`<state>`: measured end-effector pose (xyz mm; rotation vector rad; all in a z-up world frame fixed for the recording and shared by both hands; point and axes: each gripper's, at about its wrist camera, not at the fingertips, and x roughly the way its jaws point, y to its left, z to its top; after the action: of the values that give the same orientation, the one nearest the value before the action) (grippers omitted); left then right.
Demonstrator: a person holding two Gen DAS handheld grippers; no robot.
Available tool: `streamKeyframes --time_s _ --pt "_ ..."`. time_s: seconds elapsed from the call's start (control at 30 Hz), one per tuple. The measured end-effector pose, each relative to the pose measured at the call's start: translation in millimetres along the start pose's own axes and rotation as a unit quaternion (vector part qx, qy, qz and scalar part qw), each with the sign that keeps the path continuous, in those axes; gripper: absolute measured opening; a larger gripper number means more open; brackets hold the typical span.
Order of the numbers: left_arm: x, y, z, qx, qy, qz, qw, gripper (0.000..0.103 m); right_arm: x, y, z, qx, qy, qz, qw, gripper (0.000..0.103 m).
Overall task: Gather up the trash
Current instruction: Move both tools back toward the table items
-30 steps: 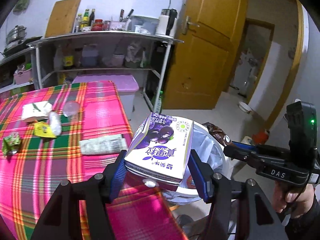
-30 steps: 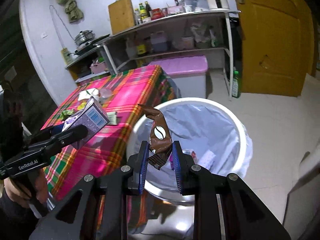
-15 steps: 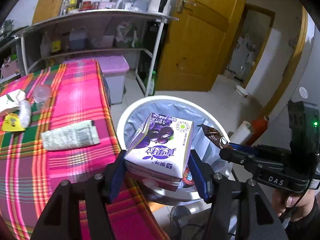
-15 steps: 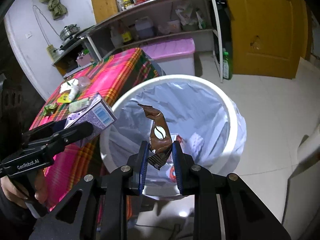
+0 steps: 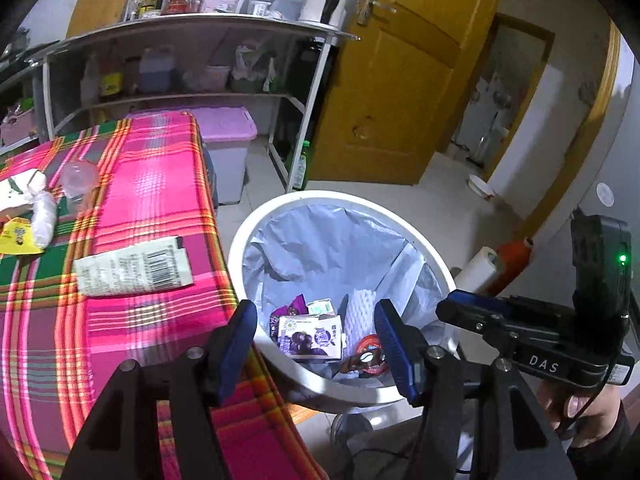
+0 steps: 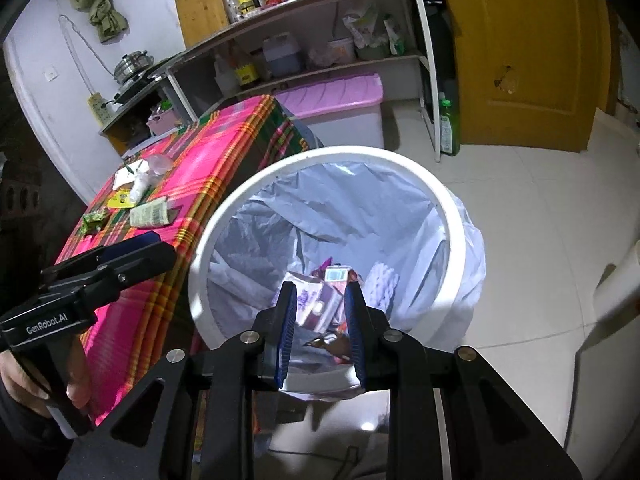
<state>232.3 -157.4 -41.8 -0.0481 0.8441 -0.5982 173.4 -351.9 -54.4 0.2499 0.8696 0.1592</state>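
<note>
The white bin (image 5: 248,232) with a grey liner stands beside the table. A purple drink carton (image 5: 308,336) and a brown coffee wrapper (image 5: 366,360) lie at its bottom among other trash. My left gripper (image 5: 312,312) hangs open and empty over the bin's near rim. My right gripper (image 6: 320,292) is also over the bin (image 6: 360,152), its pads a narrow gap apart with nothing between them. Through that gap I see the carton (image 6: 312,300) and, lower down, the wrapper (image 6: 328,344). Each gripper shows in the other's view: the right one (image 5: 472,308) and the left one (image 6: 148,244).
On the pink plaid table (image 5: 152,184) lie a white barcode wrapper (image 5: 132,268), a yellow packet (image 5: 16,236), a clear cup (image 5: 80,176) and crumpled paper. A pink-lidded tub (image 5: 228,128), metal shelves and a wooden door (image 5: 400,92) stand behind. A green bottle (image 6: 448,124) stands on the floor.
The carton has left my left gripper and the brown wrapper has left my right gripper; both now lie in the bin. Both grippers came lower over the bin.
</note>
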Motion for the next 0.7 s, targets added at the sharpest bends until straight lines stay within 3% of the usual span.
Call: streamKeyframes --time_s 0.3,0.47,0.7 --pt "-43 10 -6 -0.013 -0.038 0.017 0.9991 0.061 -26 29 4 -0.026 -0.033 0.025 0.999 0.026" --pt "-67 15 -13 -0.008 -0.061 0.022 0.9979 0.061 -35 54 4 -0.053 -0.047 0.04 0.997 0.032" --pt "-99 26 -26 -0.016 -0.086 0.048 0.995 0.061 -35 81 1 -0.086 -0.046 0.056 0.994 0.032"
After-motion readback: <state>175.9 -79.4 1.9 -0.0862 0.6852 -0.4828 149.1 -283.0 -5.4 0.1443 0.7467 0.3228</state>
